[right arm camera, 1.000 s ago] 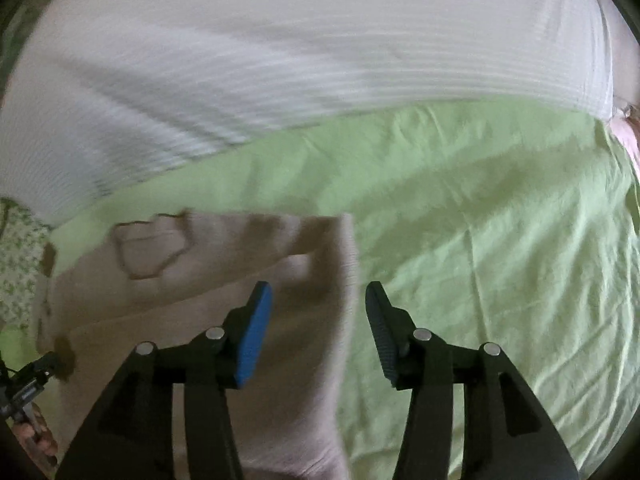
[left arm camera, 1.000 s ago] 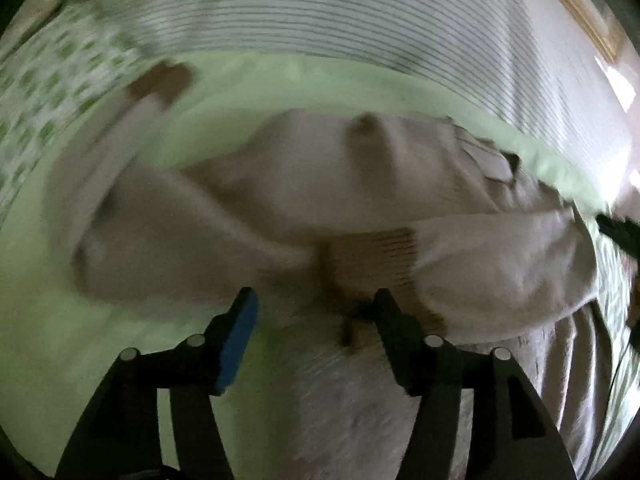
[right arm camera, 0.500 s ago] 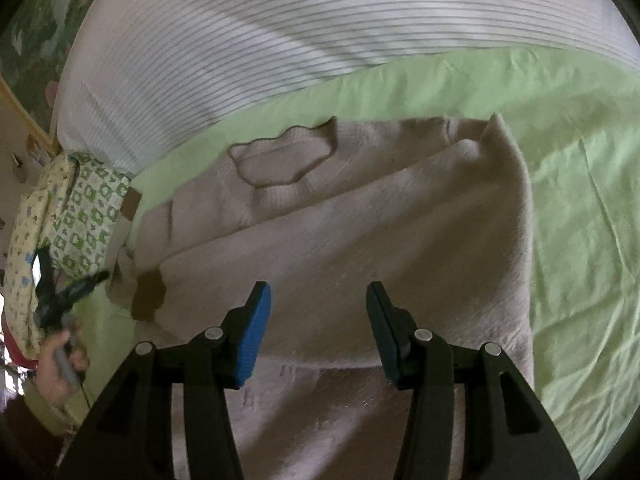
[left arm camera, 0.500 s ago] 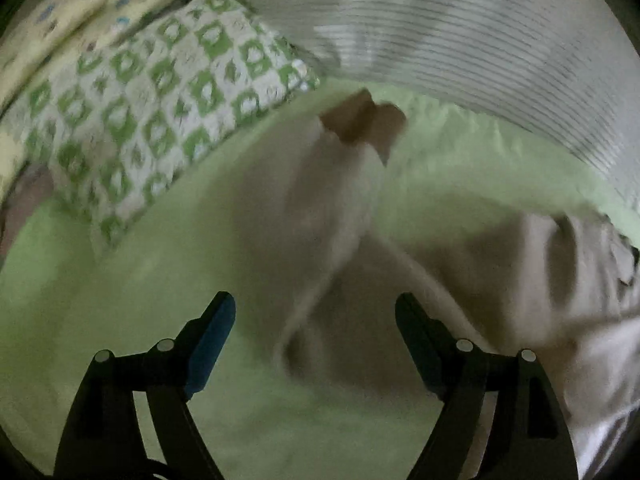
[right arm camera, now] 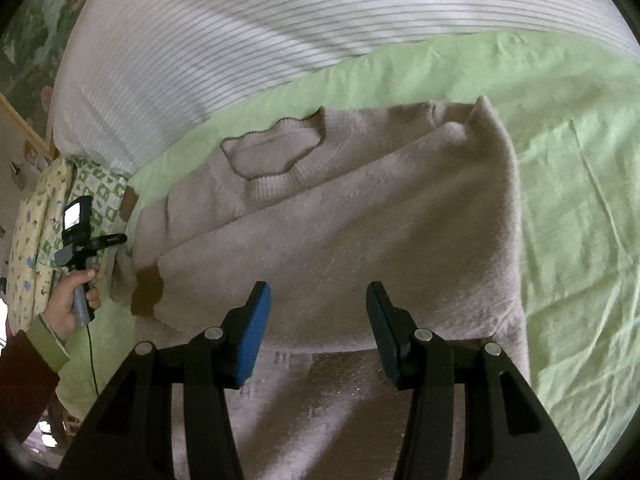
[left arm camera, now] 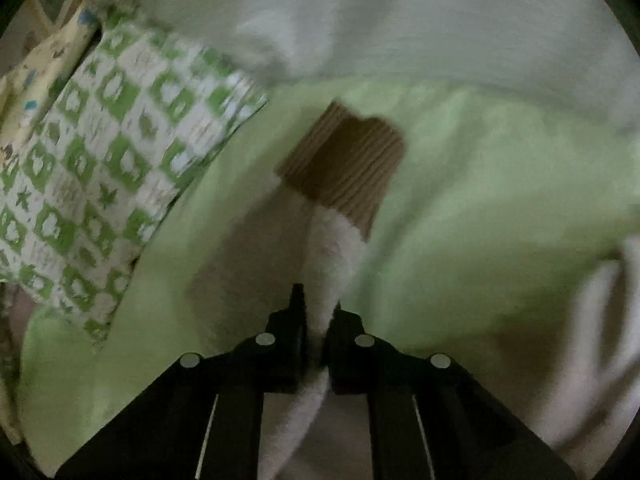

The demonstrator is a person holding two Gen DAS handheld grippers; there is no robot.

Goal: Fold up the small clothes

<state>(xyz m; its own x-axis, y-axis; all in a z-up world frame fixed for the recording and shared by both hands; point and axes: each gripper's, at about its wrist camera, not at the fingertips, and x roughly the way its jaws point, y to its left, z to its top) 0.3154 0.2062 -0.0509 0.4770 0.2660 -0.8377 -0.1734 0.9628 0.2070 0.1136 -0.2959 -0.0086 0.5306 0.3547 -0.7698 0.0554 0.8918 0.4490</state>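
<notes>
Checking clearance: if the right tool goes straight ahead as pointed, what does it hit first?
Probably the sweater: the open right tool hovers over its folded body, aimed toward the collar. Depth is unclear.

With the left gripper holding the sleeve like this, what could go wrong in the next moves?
1. The left gripper pinches only a thin fold of the sleeve, well behind the brown cuff; the knit may slip out when pulled.
2. The right gripper is open above the sweater, holding nothing down, so pulling the sleeve may drag the body and spoil the fold already made.
</notes>
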